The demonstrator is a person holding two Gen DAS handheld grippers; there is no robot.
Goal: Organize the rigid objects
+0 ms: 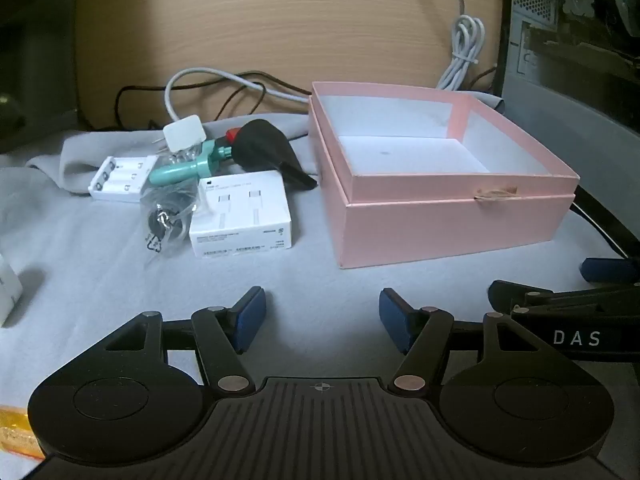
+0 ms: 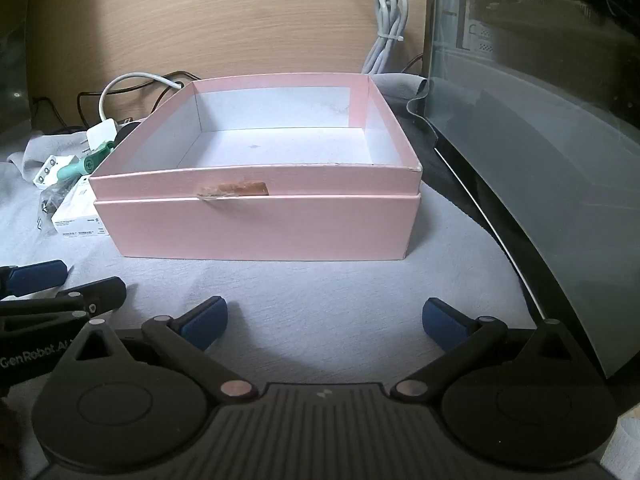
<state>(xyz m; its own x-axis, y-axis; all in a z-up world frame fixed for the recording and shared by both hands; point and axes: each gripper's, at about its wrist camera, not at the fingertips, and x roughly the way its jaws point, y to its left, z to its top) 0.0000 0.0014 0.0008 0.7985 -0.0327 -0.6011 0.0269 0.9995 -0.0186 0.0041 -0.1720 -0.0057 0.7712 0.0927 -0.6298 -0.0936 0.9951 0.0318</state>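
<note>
An open pink box (image 1: 452, 220) (image 2: 256, 232) with a white inside stands on the grey cloth, nothing in it. Left of it lies a cluster: a white cable carton (image 1: 242, 214) (image 2: 78, 220), a white battery charger (image 1: 120, 178) (image 2: 50, 170), a teal tool (image 1: 188, 168) (image 2: 82, 166), a black blower with a red tip (image 1: 268, 152), a white plug adapter (image 1: 184, 134) (image 2: 100, 134) and a clear bag of dark parts (image 1: 166, 220). My left gripper (image 1: 322, 320) is open, short of the cluster. My right gripper (image 2: 324, 322) is open in front of the box.
A wooden panel (image 1: 260, 32) backs the scene, with white and black cables (image 1: 460, 56) along it. A dark glass-sided case (image 2: 540, 160) stands right of the box. A white object (image 1: 8, 292) and an orange packet (image 1: 16, 432) sit at the left edge.
</note>
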